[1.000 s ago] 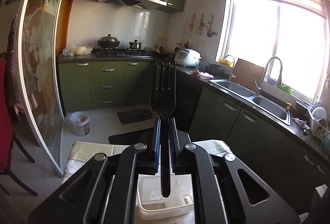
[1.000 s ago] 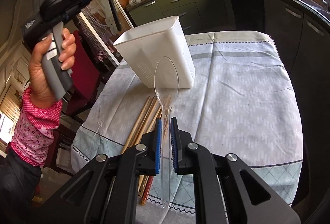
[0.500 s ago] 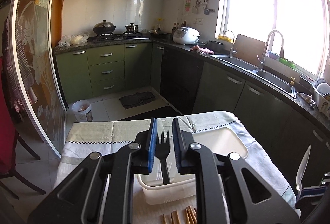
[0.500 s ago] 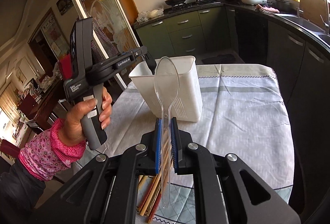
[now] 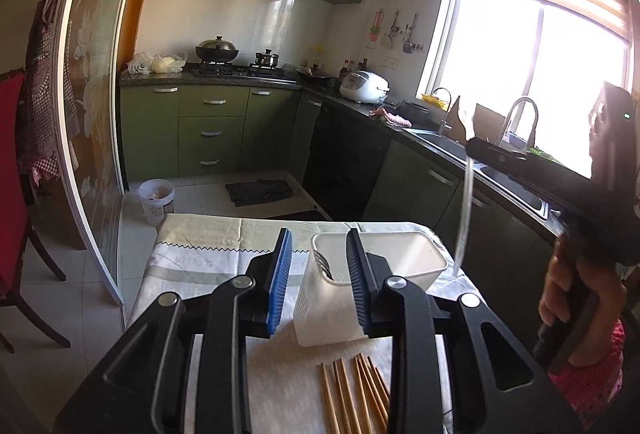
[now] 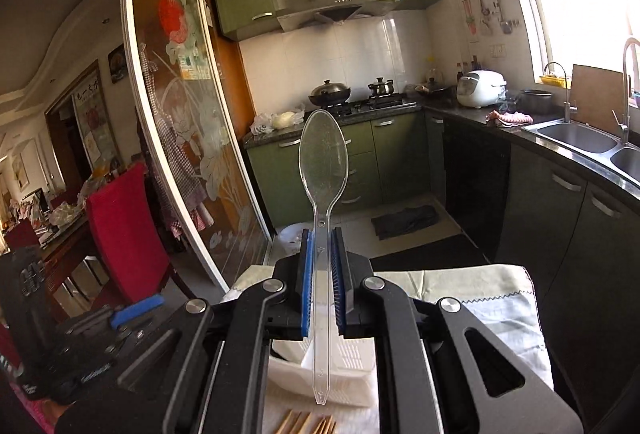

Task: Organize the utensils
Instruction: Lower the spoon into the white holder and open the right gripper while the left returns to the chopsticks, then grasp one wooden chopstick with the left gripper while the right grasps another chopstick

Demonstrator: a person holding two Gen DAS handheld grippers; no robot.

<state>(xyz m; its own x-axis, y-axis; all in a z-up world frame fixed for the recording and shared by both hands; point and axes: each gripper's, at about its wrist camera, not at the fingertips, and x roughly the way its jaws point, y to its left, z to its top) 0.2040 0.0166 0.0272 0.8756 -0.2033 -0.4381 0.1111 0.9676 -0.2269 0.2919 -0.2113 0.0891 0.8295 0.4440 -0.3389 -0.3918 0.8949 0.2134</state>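
Note:
My left gripper (image 5: 318,258) is open and empty, just above the near left corner of the white plastic bin (image 5: 416,268). A black fork (image 5: 323,266) stands in that corner of the bin, tines up. My right gripper (image 6: 321,254) is shut on a clear plastic spoon (image 6: 323,162), held upright with the bowl up and the handle end hanging over the white bin (image 6: 344,370). The right gripper also shows in the left wrist view (image 5: 492,150), high above the bin's right side, with the spoon (image 5: 464,202) hanging down. Several wooden chopsticks (image 5: 356,394) lie on the tablecloth in front of the bin.
The table wears a pale patterned cloth (image 5: 208,258). Dark counters with a sink (image 6: 588,140) run along the right. A red chair (image 6: 120,230) stands to the left by a glass sliding door (image 5: 88,94). A small bucket (image 5: 156,198) sits on the kitchen floor.
My left gripper lowered the fork into the bin and opened, leaving it there. My right gripper rose with the spoon and tipped it upright over the bin.

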